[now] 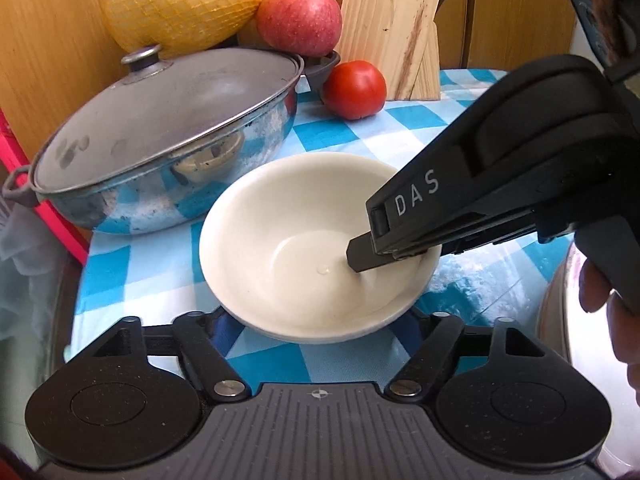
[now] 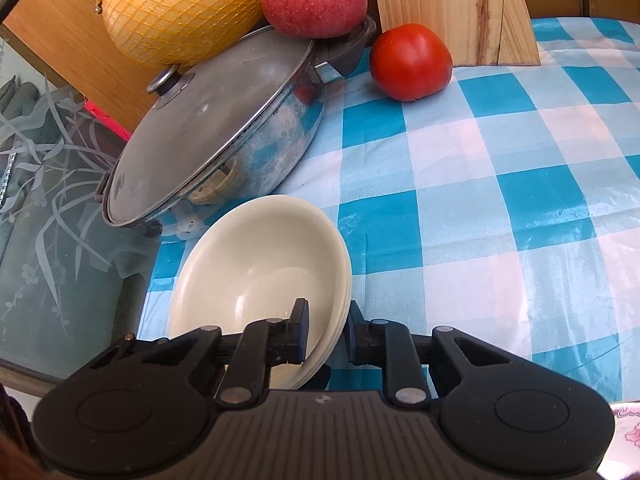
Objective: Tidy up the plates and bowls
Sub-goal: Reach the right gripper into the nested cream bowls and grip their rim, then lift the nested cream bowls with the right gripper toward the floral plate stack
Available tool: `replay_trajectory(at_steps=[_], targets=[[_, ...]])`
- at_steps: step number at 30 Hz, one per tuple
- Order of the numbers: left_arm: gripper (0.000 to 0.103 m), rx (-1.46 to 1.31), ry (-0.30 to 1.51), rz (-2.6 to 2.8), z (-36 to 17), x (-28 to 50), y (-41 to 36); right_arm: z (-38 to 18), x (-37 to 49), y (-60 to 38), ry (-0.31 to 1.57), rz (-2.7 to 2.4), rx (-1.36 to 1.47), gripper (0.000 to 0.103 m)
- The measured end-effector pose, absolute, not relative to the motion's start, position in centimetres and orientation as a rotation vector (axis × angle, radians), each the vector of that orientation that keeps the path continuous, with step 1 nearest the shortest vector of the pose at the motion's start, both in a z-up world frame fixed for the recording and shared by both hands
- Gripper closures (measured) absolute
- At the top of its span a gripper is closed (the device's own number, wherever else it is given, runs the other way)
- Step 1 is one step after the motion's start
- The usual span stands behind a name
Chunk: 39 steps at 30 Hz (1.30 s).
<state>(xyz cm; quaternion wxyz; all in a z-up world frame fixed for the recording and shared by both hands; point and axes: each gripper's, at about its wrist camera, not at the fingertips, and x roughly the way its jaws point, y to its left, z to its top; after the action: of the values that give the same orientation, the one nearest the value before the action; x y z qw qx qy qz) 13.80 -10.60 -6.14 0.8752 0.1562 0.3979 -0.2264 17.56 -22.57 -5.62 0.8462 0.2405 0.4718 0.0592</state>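
The cream bowl (image 1: 316, 248) sits on the blue-and-white checked tablecloth (image 2: 480, 200) near the table's left edge, just beside a lidded steel pot (image 1: 160, 140); from the right wrist view its rim (image 2: 344, 280) shows layered edges, as if more than one bowl were nested there. The right gripper (image 2: 326, 332) is clamped on that rim at the bowl's right side, one finger (image 2: 300, 328) inside the bowl and the other outside, its black arm printed with the letters "DAS" (image 1: 416, 196). The left gripper (image 1: 316, 320) hovers at the bowl's near side with its jaws spread wide, their tips hidden under the rim, gripping nothing that I can see. Beyond the pot, toward the table's far edge, a red tomato (image 1: 354, 90) lies on the cloth next to a pale wooden block (image 1: 394, 28) standing upright. A red apple (image 1: 300, 18) rests against the pot's far handle, and a yellow pomelo in netting (image 1: 184, 0) sits behind the pot, its label too cut off to read.
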Motion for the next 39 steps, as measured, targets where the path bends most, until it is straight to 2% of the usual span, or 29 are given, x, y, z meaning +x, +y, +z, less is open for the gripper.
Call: replay_trajectory(at_steps=[39], targets=[[0.024,0.322,0.724,-0.467,-3.2,11.1,-10.1,-1.7,14.5,-21.8,0.902,0.132,0.461,0.086]])
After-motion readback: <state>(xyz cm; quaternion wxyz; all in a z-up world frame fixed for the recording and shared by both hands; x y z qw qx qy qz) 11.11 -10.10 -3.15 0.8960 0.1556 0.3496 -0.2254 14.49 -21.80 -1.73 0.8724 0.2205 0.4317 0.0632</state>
